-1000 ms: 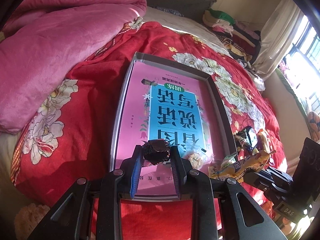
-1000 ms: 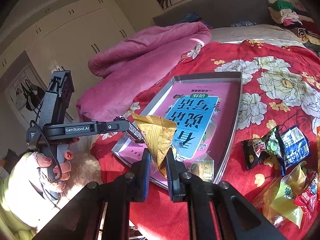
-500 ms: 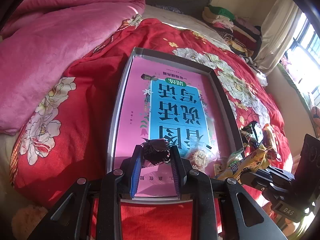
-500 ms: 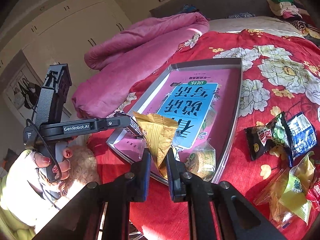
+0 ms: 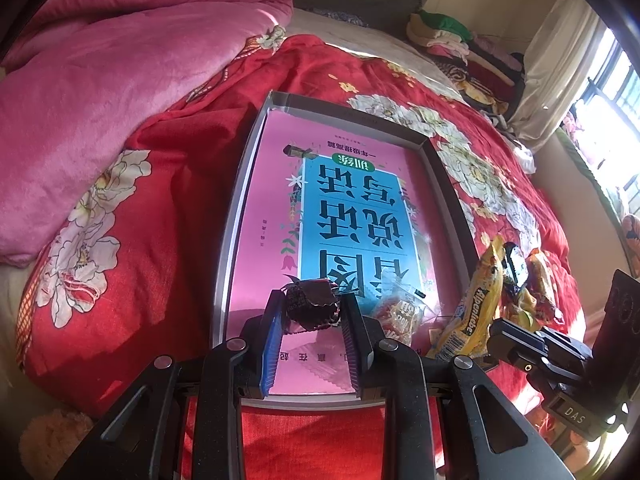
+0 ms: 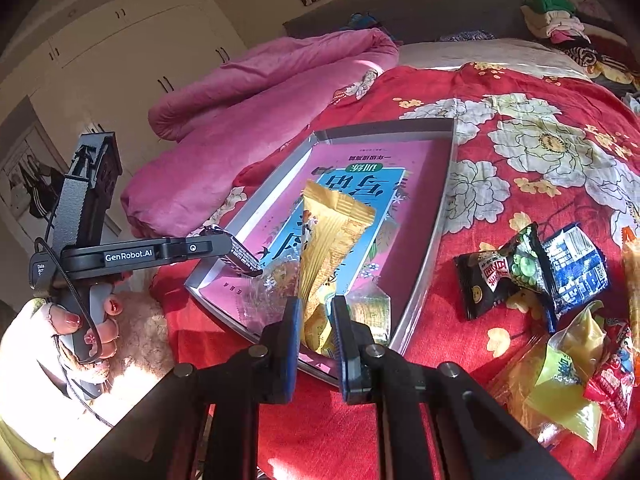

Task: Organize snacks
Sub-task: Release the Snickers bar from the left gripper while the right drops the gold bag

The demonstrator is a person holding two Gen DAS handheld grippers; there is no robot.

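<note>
Pink quilt (image 5: 120,80) bunched on red floral bedspread (image 5: 132,280); folded clothes (image 5: 460,40) near curtain (image 5: 560,60); white wardrobe (image 6: 132,52).

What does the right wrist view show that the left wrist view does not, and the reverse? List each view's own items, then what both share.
Only the right wrist view: white wardrobe doors, the hand on the left gripper's handle, a blue snack packet.

Only the left wrist view: the window, the curtain.

Both: the grey tray holding a pink book, the pink blanket, and the yellow packet in the right gripper.

Harsh sunlight (fisheye-warped), seemingly window-side.
</note>
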